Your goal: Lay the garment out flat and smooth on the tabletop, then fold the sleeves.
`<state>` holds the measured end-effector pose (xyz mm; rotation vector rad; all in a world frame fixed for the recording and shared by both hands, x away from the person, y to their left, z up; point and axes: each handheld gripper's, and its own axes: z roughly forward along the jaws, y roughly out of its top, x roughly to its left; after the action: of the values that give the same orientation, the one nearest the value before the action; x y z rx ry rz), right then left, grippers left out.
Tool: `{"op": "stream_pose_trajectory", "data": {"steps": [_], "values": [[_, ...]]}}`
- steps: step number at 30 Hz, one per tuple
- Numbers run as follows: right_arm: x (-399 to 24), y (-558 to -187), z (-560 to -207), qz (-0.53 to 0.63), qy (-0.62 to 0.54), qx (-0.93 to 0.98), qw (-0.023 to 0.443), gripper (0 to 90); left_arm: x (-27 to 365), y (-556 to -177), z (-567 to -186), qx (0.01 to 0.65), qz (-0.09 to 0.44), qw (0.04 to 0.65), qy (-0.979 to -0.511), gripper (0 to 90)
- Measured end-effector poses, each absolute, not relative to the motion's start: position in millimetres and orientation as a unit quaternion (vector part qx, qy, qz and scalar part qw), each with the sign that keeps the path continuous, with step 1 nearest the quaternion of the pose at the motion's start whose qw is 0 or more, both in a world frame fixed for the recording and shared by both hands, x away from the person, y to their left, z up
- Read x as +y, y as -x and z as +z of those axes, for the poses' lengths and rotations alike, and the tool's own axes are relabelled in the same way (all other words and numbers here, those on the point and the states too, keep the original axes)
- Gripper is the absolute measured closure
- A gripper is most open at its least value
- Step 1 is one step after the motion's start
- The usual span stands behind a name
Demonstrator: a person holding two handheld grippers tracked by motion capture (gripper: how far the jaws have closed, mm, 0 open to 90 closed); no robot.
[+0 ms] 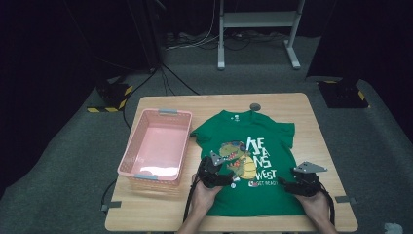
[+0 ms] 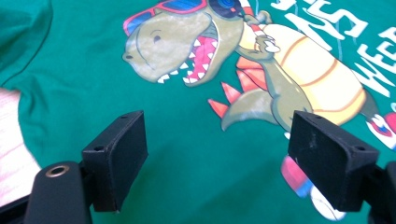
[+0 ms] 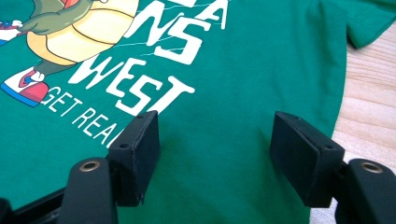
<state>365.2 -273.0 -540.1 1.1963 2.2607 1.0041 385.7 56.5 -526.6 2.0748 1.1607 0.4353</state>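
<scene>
Green shirt (image 1: 253, 161) flat, collar pointing away, length running front to back; under both grippers (image 1: 215, 176) (image 1: 298, 185), fingers wide, holding nothing.

Two black jaws of the right claw (image 3: 215, 154) stand apart above a green T-shirt (image 3: 243, 70), nothing gripped between them. White lettering and a cartoon dinosaur's sneaker (image 3: 25, 88) show at left. Pale wooden desk (image 3: 371, 98) lies at right.

The bench (image 1: 292, 105) is lit evenly from above while the surroundings are left dark; the high view is rendered soft and slightly grainy, and soft shadows are cast beneath the jaws
</scene>
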Motion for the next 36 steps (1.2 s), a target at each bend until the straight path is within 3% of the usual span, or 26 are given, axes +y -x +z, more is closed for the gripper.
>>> {"op": "stream_pose_trajectory", "data": {"steps": [3,10,18,23,29,31,36], "values": [[-273.4,-365.7,-540.0,0.358,-0.425,0.808,0.194,32.7,53.1,-389.7,-535.7,0.445,0.19,0.322,-0.814,20.6],[-275.2,-367.6,-538.7,0.353,-0.417,0.817,0.185,30.0,61.0,-387.7,-536.3,0.454,0.179,0.338,-0.805,19.9],[-276.8,-369.0,-542.3,0.355,-0.423,0.811,0.192,15.5,54.8,-404.3,-528.1,0.463,0.188,0.344,-0.795,19.5],[-275.9,-372.1,-542.0,0.349,-0.423,0.815,0.189,12.1,55.0,-422.0,-526.9,0.47,0.183,0.362,-0.784,19.0],[-275.2,-374.4,-538.9,0.337,-0.422,0.822,0.178,13.1,56.2,-431.8,-539.0,0.475,0.18,0.356,-0.784,16.4],[-275.6,-374.8,-537.7,0.337,-0.427,0.819,0.183,19.9,55.1,-429.3,-541.2,0.464,0.196,0.352,-0.789,16.8],[-278.7,-384.2,-537.2,0.348,-0.453,0.799,0.187,27.2,53.9,-427.7,-541.5,0.461,0.202,0.347,-0.792,16.5]]}}
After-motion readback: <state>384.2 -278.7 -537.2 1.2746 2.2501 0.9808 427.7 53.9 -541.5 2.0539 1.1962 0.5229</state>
